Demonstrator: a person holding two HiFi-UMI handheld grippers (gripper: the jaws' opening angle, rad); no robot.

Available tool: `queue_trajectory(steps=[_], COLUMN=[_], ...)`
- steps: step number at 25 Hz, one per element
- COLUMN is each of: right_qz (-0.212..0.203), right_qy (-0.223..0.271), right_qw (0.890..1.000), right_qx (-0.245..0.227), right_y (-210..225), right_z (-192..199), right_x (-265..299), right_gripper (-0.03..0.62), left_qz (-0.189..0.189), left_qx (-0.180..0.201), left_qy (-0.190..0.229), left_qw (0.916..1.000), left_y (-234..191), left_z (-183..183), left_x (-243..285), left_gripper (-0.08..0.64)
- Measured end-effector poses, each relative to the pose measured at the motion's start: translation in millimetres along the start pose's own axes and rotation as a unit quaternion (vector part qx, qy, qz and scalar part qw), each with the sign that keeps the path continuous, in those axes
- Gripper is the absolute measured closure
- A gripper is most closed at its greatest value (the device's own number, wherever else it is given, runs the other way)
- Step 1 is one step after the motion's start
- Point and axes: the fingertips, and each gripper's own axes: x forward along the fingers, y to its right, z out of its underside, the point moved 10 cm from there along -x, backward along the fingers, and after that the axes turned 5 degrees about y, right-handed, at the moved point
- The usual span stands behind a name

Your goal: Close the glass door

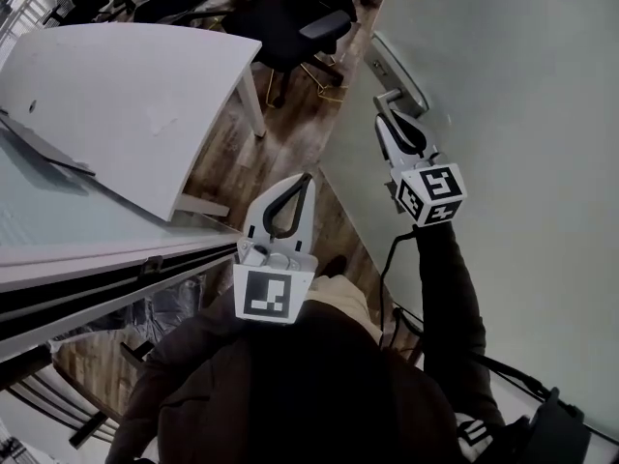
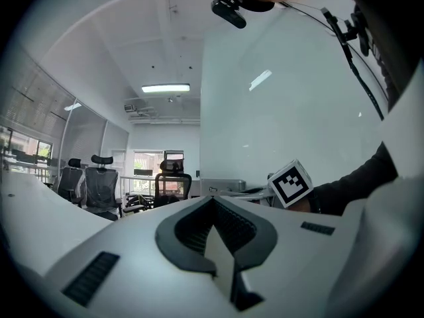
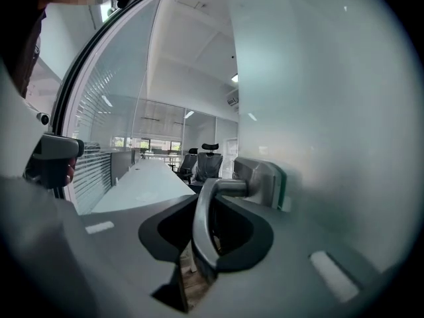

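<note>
The frosted glass door (image 1: pixel 522 162) fills the right of the head view, with its metal lever handle (image 1: pixel 391 99) near the top edge. My right gripper (image 1: pixel 385 116) reaches up to the handle and is shut on it. In the right gripper view the lever handle (image 3: pixel 204 225) runs down between the jaws from its mounting plate (image 3: pixel 264 181); the right gripper (image 3: pixel 211 207) clamps it. My left gripper (image 1: pixel 307 178) is held close to the body, left of the door, shut with nothing in it. The left gripper (image 2: pixel 213 201) points at the room, and the right gripper's marker cube (image 2: pixel 291 183) shows against the door (image 2: pixel 285 111).
A white desk (image 1: pixel 126 104) stands to the left on a wood floor (image 1: pixel 290 133), with a black office chair (image 1: pixel 290 22) behind it. A glass partition with a dark frame (image 1: pixel 87 278) runs along the left. More chairs (image 2: pixel 99 184) stand further into the office.
</note>
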Motion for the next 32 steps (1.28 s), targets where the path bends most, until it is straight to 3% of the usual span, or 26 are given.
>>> queue_trajectory(steps=[9, 14, 21, 32], right_qz=[-0.058, -0.091, -0.129, -0.171], right_qy=[0.010, 0.015, 0.013, 0.022], right_qw=[0.998, 0.996, 0.991, 0.985], right_qx=[0.000, -0.003, -0.008, -0.009], right_y=[-72, -110, -145, -238], right_z=[0, -4, -10, -3], right_x=[-8, -15, -18, -57], right_gripper=[0.528, 0.528, 0.528, 0.528], left_qz=[-0.030, -0.058, -0.097, -0.075], left_qx=[0.015, 0.035, 0.029, 0.009], left_qy=[0.000, -0.026, -0.040, 0.007], left_qw=[0.9995, 0.9974, 0.9941, 0.9971], left_y=[13, 34, 36, 17], left_z=[-3, -8, -12, -5], left_x=[-34, -69, -104, -199], left_gripper=[0.563, 0.563, 0.563, 0.563])
